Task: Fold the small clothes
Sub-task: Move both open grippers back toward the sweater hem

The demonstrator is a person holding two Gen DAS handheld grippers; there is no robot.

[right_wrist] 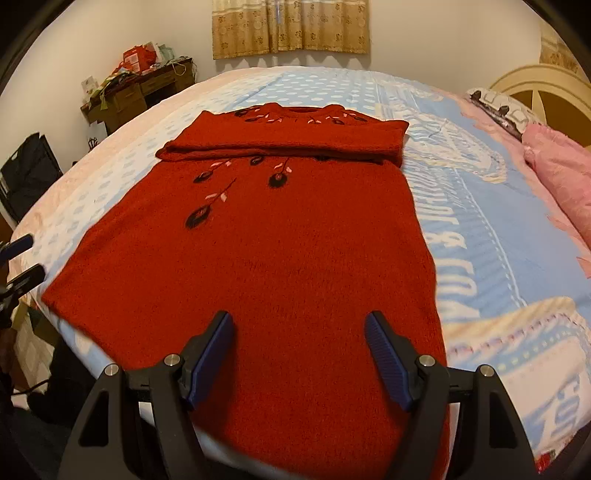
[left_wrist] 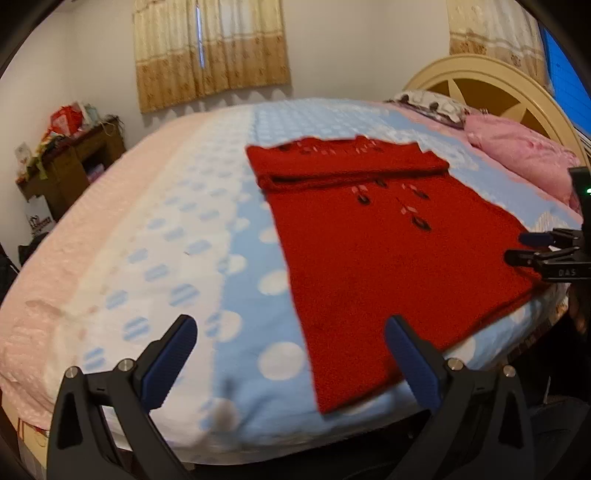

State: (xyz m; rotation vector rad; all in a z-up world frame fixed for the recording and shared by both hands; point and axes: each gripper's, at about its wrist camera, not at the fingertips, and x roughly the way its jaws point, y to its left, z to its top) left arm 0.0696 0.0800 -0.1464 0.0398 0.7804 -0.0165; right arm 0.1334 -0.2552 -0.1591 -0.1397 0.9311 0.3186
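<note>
A red knitted sweater (right_wrist: 266,236) with dark flower embroidery lies flat on the bed, its sleeves folded across the chest near the collar. It also shows in the left wrist view (left_wrist: 373,258). My right gripper (right_wrist: 299,350) is open and empty, just above the sweater's hem at the bed's near edge. My left gripper (left_wrist: 291,354) is open and empty, over the blue bedcover beside the sweater's left hem corner. The right gripper (left_wrist: 524,247) shows at the right edge of the left wrist view, and the left gripper (right_wrist: 22,258) at the left edge of the right wrist view.
The bed carries a blue dotted blanket (left_wrist: 207,229) and pink pillows (right_wrist: 557,166) by a cream headboard (left_wrist: 480,85). A cluttered wooden desk (right_wrist: 140,92) stands against the far wall under curtains (right_wrist: 291,26). A dark bag (right_wrist: 29,173) sits by the bed's left side.
</note>
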